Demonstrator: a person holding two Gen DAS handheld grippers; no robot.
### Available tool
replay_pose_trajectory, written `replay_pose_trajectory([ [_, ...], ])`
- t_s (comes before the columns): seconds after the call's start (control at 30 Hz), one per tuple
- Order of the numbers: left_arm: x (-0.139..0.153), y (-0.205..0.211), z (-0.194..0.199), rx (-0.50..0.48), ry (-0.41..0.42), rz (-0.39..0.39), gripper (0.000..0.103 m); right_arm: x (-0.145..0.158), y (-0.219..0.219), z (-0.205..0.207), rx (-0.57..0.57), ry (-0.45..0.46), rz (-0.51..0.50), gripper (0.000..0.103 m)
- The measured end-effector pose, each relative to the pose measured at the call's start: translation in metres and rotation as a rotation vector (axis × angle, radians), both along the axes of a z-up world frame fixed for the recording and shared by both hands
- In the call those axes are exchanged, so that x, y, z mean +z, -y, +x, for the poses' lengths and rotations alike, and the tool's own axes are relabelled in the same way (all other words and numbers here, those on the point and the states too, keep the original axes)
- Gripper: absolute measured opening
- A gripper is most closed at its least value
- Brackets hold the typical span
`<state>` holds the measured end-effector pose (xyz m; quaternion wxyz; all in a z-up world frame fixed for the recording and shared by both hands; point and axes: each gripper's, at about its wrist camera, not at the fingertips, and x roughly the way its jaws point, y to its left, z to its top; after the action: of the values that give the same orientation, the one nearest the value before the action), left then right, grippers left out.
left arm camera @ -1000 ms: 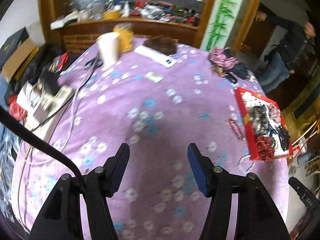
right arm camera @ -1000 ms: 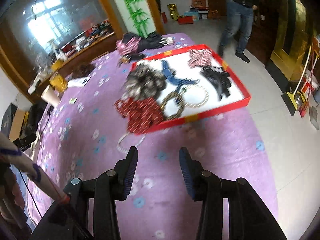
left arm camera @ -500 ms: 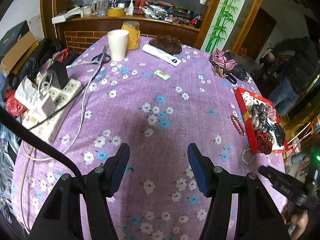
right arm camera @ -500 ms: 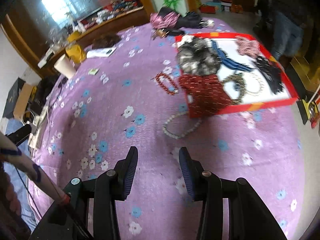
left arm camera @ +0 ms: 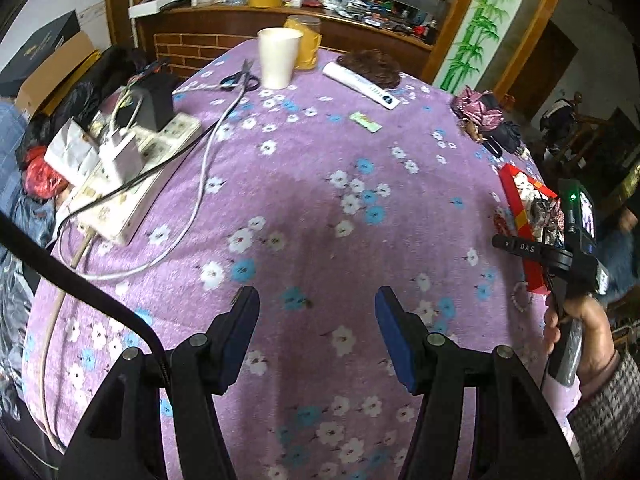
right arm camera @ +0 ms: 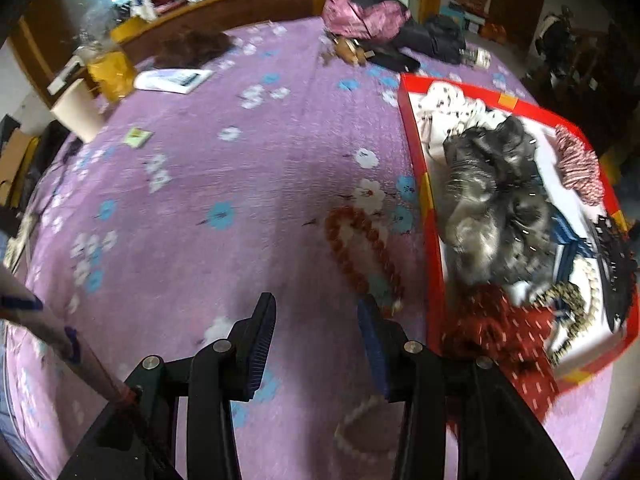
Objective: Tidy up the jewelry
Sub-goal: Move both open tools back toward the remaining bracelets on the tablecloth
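A red tray [right arm camera: 432,280] at the table's right edge holds scrunchies, hair clips and bead bracelets; it also shows in the left wrist view [left arm camera: 516,200]. A red bead bracelet [right arm camera: 362,254] lies on the purple cloth just left of the tray. A white pearl bracelet [right arm camera: 352,436] lies under my right gripper. My right gripper [right arm camera: 316,336] is open and empty, low over the cloth, its right finger near the red bracelet's near end. My left gripper [left arm camera: 316,332] is open and empty above the middle of the table.
A white cup [left arm camera: 278,58], yellow jar [left arm camera: 306,46], scissors [left arm camera: 240,76] and remote [left arm camera: 362,86] stand at the far side. A power strip [left arm camera: 120,184] with cables lies at the left. A pink umbrella [right arm camera: 360,14] and dark pouches lie beyond the tray.
My right gripper has moved forward and down towards the red bracelet; the pearl bracelet now lies beneath it. My left gripper has pulled back slightly and stays open.
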<state>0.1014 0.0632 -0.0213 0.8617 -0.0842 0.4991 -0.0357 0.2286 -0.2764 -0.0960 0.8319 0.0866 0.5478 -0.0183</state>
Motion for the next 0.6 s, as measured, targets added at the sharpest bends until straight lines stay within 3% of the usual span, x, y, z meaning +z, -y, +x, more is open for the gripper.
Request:
replay_pose_trajectory([
  [0.17,-0.005,-0.013,0.004,0.043,-0.014,-0.021,0.059,0.002,0.001,0.005,0.016,0.002,0.052,0.048],
  [0.33,-0.002,-0.019,0.008,0.059,-0.008,-0.031,0.059,0.000,-0.028,-0.009,0.130,-0.044,0.276,0.048],
  [0.53,0.001,-0.016,0.015,0.039,-0.001,-0.032,0.059,-0.003,-0.095,-0.060,0.317,-0.096,0.448,0.048],
  [0.6,0.000,-0.013,0.018,0.025,-0.002,-0.032,0.059,0.008,-0.097,-0.086,0.328,-0.048,0.427,0.047],
])
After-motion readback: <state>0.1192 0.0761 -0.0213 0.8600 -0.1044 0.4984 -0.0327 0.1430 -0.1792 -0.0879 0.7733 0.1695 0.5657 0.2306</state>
